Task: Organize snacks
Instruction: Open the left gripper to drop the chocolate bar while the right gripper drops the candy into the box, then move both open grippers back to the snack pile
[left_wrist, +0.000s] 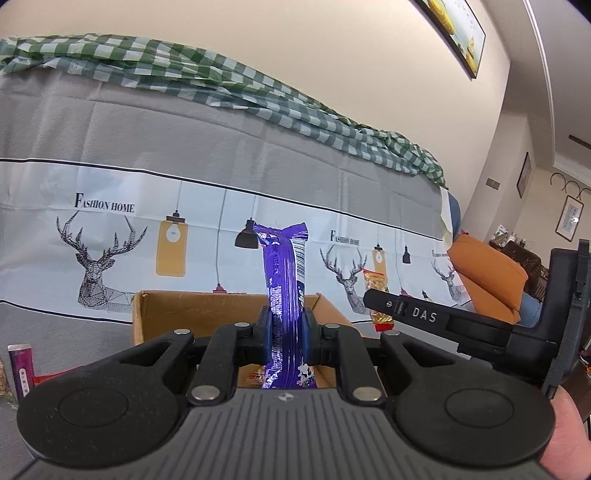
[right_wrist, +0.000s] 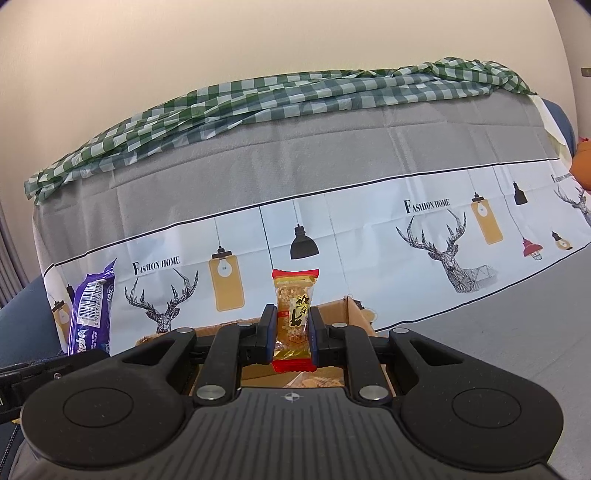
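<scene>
A long purple snack packet (left_wrist: 285, 280) stands upright, with my left gripper (left_wrist: 287, 325) shut on it above the open cardboard box (left_wrist: 155, 314). A small clear packet of golden snack with red ends (right_wrist: 294, 317) is pinched upright by my right gripper (right_wrist: 292, 334), above the same cardboard box (right_wrist: 354, 314). The right wrist view also shows the purple packet (right_wrist: 92, 314) at far left. In the left wrist view the red and gold packet (left_wrist: 376, 295) shows at right, beyond the right gripper's black body (left_wrist: 480, 325). Other wrapped snacks lie in the box (right_wrist: 317, 380).
A sofa back draped with a grey and white deer-print cloth (left_wrist: 184, 221) rises behind the box, a green checked cloth (left_wrist: 221, 85) along its top. A purple tube (left_wrist: 22, 369) stands at far left. An orange cushion (left_wrist: 491, 277) lies at right. Grey cloth surface (right_wrist: 498, 332) extends right.
</scene>
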